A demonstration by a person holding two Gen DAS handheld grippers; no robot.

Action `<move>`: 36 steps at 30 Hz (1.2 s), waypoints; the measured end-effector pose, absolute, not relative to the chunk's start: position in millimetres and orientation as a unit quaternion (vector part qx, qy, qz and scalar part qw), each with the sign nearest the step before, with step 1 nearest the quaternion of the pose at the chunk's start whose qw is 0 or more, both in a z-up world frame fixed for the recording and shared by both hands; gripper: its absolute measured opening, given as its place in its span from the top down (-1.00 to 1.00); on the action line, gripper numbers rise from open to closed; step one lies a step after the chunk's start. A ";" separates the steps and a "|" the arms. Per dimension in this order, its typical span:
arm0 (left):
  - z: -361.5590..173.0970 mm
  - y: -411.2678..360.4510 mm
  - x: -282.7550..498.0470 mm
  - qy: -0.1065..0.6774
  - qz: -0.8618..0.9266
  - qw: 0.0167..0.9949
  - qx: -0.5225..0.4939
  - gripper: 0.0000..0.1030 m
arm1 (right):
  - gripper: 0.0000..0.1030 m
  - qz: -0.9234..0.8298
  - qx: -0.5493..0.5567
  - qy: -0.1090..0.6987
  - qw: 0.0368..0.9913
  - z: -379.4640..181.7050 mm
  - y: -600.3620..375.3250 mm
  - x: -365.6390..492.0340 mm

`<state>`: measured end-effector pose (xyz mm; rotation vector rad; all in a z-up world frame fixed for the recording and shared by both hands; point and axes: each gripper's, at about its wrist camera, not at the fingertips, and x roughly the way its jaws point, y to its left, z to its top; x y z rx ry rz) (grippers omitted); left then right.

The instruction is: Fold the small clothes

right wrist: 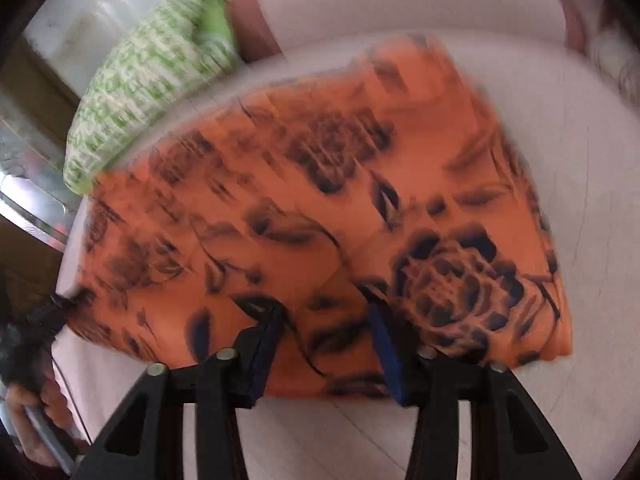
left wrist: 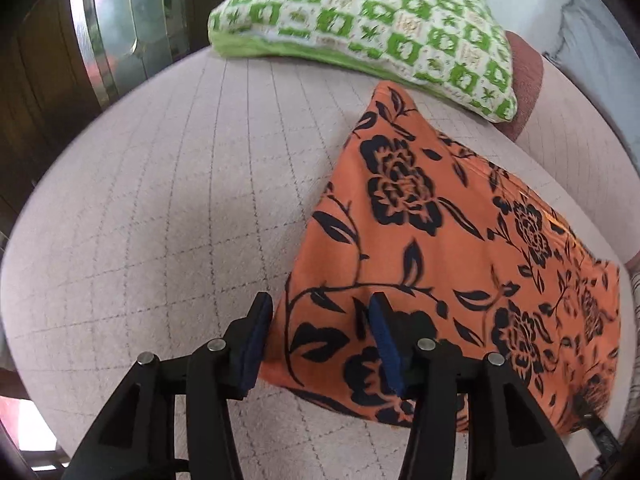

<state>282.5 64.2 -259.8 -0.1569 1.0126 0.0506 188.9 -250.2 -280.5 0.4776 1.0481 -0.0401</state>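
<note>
An orange garment [left wrist: 440, 248] printed with black flowers lies folded flat on a beige quilted cushion [left wrist: 160, 200]. My left gripper [left wrist: 320, 320] is open over its near left corner. One blue pad [left wrist: 254, 340] sits just off the cloth's edge and the other above the cloth, neither pressing. The right wrist view is blurred. There the garment [right wrist: 320, 200] fills the middle. My right gripper [right wrist: 325, 322] hangs open over its near edge, with cloth lying between the fingers but not pinched.
A green-and-white patterned pillow [left wrist: 360, 28] [right wrist: 148, 92] lies at the back of the cushion, with a brown bolster [left wrist: 526, 80] behind it. A shiny metal frame [left wrist: 120, 24] and dark wood stand to the left. A hand [right wrist: 24, 412] shows at the lower left.
</note>
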 end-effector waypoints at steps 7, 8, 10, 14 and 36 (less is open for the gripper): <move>-229.5 14.0 240.6 0.409 0.019 0.912 0.010 -0.56 | 0.00 0.001 0.269 0.451 0.851 -246.1 -251.0 148.5; -226.0 4.3 234.7 0.400 0.011 0.916 0.018 -0.58 | -0.04 -0.002 0.265 0.438 0.859 -239.4 -251.4 142.2; -222.2 -13.8 231.3 0.390 0.001 0.920 0.033 -0.61 | -0.12 -0.005 0.266 0.408 0.874 -226.8 -253.2 128.3; -215.8 -42.5 219.3 0.371 0.001 0.926 0.064 -0.62 | -0.19 -0.002 0.273 0.369 0.888 -216.2 -259.1 108.4; -211.3 -91.8 200.0 0.334 -0.026 0.940 0.071 -0.66 | -0.19 0.000 0.280 0.352 0.893 -219.0 -288.1 112.8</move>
